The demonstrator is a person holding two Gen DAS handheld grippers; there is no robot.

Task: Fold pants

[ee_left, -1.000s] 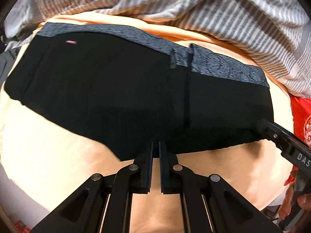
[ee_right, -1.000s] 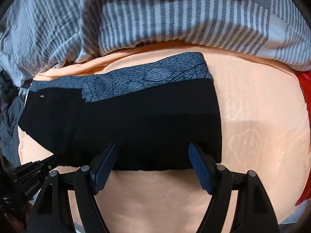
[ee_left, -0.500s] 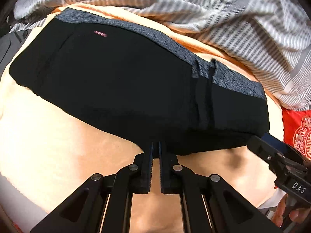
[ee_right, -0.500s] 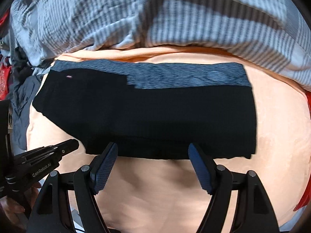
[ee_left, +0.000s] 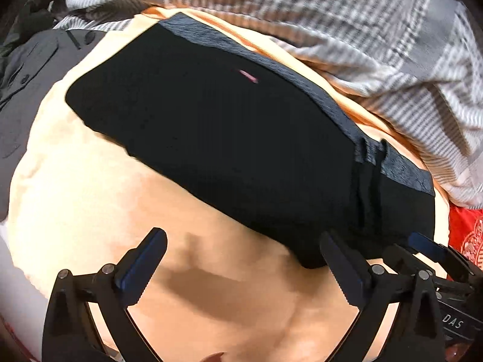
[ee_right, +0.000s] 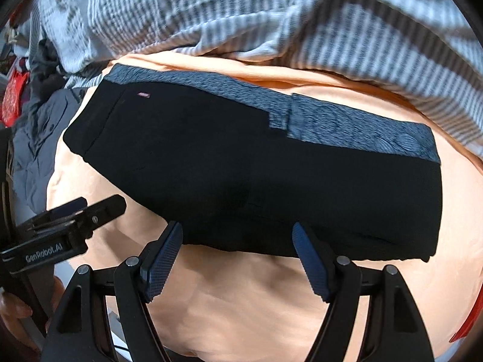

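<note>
The black pants (ee_left: 241, 150) are laid folded across the peach bed cover (ee_left: 90, 196), with the grey patterned waistband (ee_right: 347, 120) along the far edge. In the left wrist view the left gripper (ee_left: 244, 268) is seen spread wide with nothing held, its right finger at 4 o'clock just at the pants' near hem; contact cannot be judged. The right gripper (ee_right: 238, 259) is likewise parted and empty, both fingertips overlapping the hem at 6 o'clock. A striped duvet (ee_right: 241, 15) is bunched at 12 o'clock, blurred. The dark clothing (ee_left: 27, 84) at 9 o'clock is cut off.
</note>
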